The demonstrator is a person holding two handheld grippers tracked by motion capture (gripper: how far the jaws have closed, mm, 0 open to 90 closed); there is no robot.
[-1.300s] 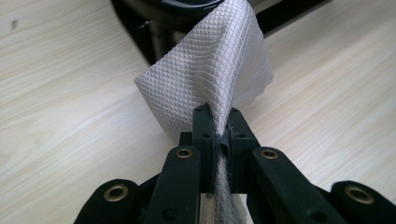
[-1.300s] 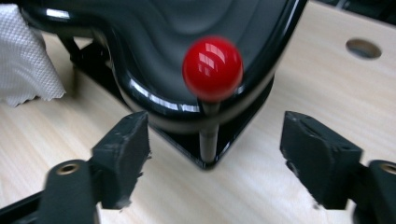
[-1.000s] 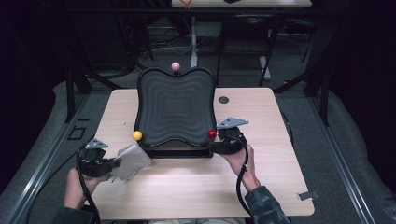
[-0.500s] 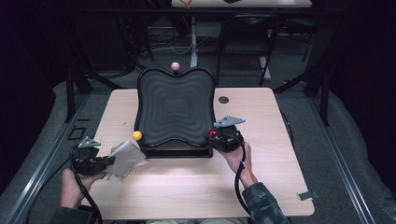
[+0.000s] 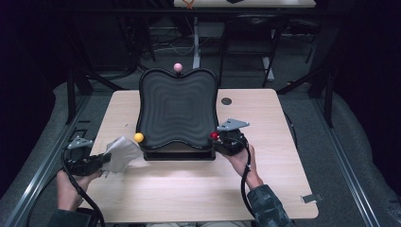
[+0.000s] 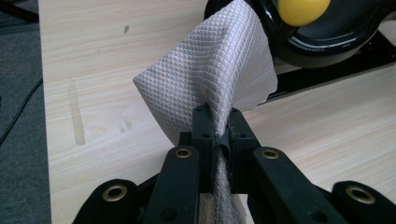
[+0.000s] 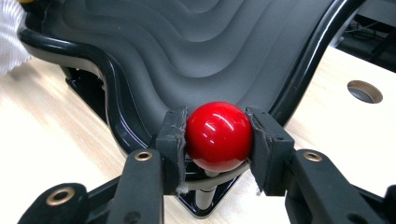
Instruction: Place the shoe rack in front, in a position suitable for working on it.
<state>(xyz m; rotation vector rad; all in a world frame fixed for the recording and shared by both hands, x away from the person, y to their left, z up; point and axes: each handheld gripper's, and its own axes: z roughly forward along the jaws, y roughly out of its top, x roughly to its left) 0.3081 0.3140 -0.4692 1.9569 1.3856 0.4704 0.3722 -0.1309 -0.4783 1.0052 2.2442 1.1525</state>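
A black wavy board [image 5: 177,109] stands tilted on a stand, with a pink ball [image 5: 178,67] at its top. A yellow ball [image 5: 138,137] marks its lower left corner and a red ball [image 5: 214,136] its lower right corner. My left gripper [image 5: 105,158] is shut on a white textured cloth [image 5: 121,152] just left of the yellow ball; the cloth [image 6: 210,70] stands up from the pinched jaws of that gripper [image 6: 217,126]. My right gripper [image 5: 216,138] has just been closing, and its pads now press both sides of the red ball [image 7: 218,135].
The light wooden table [image 5: 198,189] has a round hole [image 5: 226,100] behind the right gripper. The board's dark stand base [image 5: 179,155] sits between my hands. A small metal clip [image 5: 312,197] lies at the table's right front edge. Dark frames and cables lie behind.
The left gripper with the cloth has drifted slightly to the left. The right gripper has stayed at the red ball.
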